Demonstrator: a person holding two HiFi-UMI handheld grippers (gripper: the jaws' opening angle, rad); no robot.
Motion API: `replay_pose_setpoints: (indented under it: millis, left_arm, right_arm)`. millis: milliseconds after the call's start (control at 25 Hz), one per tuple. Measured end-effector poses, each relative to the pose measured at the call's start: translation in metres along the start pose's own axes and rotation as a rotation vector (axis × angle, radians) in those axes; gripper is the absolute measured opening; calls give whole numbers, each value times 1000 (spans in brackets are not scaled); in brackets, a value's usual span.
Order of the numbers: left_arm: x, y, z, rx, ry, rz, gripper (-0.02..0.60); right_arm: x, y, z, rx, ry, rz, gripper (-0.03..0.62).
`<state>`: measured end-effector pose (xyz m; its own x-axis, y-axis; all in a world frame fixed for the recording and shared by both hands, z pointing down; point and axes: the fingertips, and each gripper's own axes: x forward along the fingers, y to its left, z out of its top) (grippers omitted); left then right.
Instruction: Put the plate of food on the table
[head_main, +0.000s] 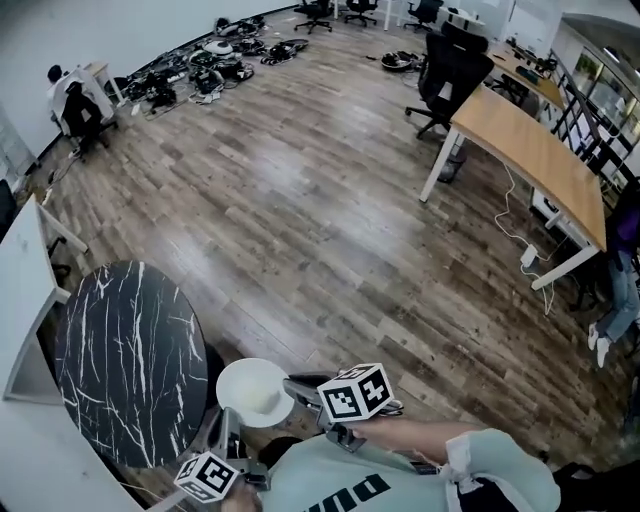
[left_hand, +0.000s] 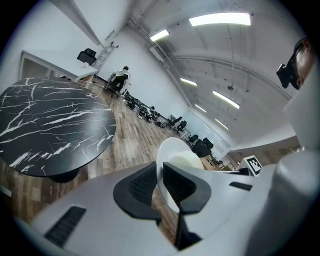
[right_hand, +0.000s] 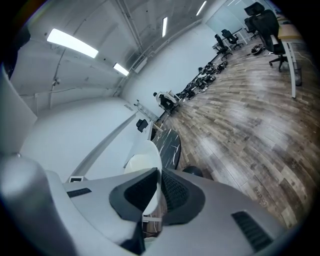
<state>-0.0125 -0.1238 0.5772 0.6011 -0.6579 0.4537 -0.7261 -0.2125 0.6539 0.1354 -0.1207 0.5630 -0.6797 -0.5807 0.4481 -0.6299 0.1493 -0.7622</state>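
Plate (head_main: 250, 385) with pale food (head_main: 263, 402) is up in the air, rim clamped in both my claws: left claw (head_main: 232, 420) on the near edge, right claw (head_main: 297, 386) on the right edge. Table (head_main: 120, 350) sits left of both claws, not yet under the plate. Risks as I see them: the grips only hold thin rim, so an uneven pull could tilt it and slide the food off, or the plate could slip or clip the table edge.

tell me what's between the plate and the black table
Nothing but wood floor separates the plate from the black table, seen in the left gripper view.
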Motion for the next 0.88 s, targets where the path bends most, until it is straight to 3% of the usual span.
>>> replay_pose_setpoints:
  millis: [120, 400, 880]
  left_arm:
    - [-6, 5, 8, -18, -11, 19, 44]
    - [-3, 34, 48, -52, -2, -18, 44]
    - [-26, 135, 125, -108, -50, -28, 44]
  right_arm:
    - [8, 9, 4, -5, 17, 5, 32]
    - [55, 30, 20, -19, 30, -35, 32]
    - [171, 91, 30, -79, 70, -77, 32]
